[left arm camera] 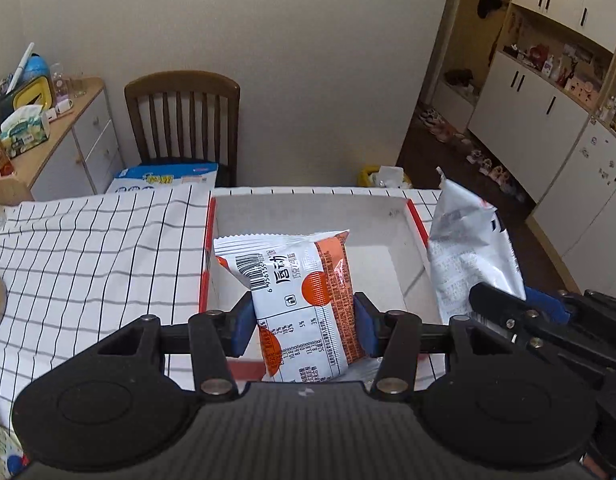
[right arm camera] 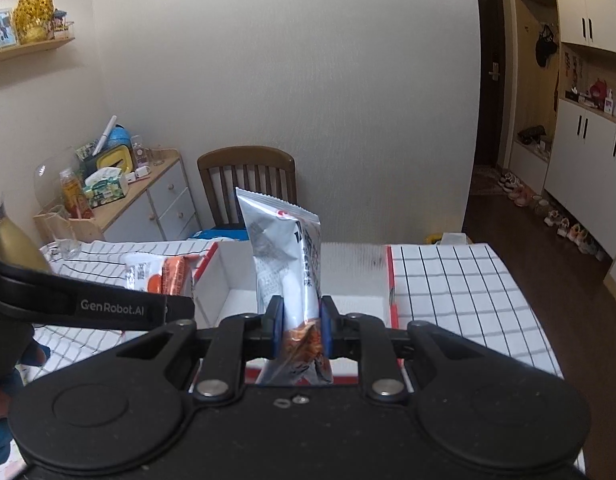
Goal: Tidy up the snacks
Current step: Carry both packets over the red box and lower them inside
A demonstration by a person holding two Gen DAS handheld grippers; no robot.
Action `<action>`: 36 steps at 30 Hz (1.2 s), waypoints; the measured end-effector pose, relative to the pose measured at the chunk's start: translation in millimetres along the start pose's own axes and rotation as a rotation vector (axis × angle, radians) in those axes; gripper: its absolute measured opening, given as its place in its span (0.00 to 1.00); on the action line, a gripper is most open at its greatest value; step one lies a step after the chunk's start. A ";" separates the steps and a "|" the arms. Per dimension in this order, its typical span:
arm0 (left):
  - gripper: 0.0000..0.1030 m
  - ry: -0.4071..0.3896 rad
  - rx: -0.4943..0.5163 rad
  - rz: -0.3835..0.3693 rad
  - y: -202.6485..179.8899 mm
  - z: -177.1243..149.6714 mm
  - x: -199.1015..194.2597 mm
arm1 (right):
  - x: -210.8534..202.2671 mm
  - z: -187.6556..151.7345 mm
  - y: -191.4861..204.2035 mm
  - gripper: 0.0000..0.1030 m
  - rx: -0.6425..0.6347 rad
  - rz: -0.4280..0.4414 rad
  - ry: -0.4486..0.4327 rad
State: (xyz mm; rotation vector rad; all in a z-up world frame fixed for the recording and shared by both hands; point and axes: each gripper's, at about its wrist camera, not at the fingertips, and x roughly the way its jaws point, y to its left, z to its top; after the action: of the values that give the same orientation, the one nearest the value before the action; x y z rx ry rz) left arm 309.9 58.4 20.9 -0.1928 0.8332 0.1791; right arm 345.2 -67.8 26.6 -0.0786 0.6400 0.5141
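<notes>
My left gripper (left arm camera: 304,322) is shut on a white and orange snack packet (left arm camera: 298,292), held across its width above the near left part of a white box with a red rim (left arm camera: 416,216). My right gripper (right arm camera: 301,326) is shut on a silver and white snack bag (right arm camera: 284,248) that stands upright over the same box (right arm camera: 389,276). In the left wrist view that silver bag (left arm camera: 468,248) and the right gripper's black body show at the right. The orange packet (right arm camera: 168,274) shows at the left of the right wrist view, behind the left gripper's black body. The box floor looks bare.
The box sits on a table with a black-and-white checked cloth (left arm camera: 88,248). A brown wooden chair (left arm camera: 184,116) stands behind the table. A cluttered sideboard (left arm camera: 60,120) is at the far left. A blue and white pack (left arm camera: 164,178) lies at the table's far edge. White cupboards (left arm camera: 548,112) line the right.
</notes>
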 end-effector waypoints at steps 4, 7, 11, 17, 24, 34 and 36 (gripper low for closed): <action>0.49 0.021 -0.005 -0.008 3.4 16.5 21.3 | 26.7 9.6 -1.7 0.17 -0.005 -0.003 0.030; 0.49 0.038 -0.003 -0.008 8.2 27.9 39.4 | 45.3 13.8 -2.4 0.17 -0.011 -0.010 0.052; 0.49 0.056 0.008 0.009 10.8 37.8 62.5 | 68.5 17.3 -0.4 0.17 -0.029 -0.025 0.075; 0.49 0.136 0.025 0.021 14.9 37.4 102.9 | 104.9 12.1 1.8 0.17 -0.057 -0.024 0.146; 0.49 0.207 0.044 0.044 15.3 30.7 145.1 | 143.2 0.2 -4.9 0.17 -0.030 -0.052 0.229; 0.49 0.291 0.096 0.053 6.5 16.4 185.5 | 171.5 -16.5 -12.9 0.17 -0.021 -0.089 0.310; 0.49 0.306 0.103 0.051 4.9 14.6 190.9 | 174.6 -19.5 -12.5 0.17 -0.020 -0.091 0.319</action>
State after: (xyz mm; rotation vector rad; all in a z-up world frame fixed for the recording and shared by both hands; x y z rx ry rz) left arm 445.1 82.2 -112.7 -0.1034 1.1496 0.1561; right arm 459.5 -7.3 -93.0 -0.2106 0.9386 0.4229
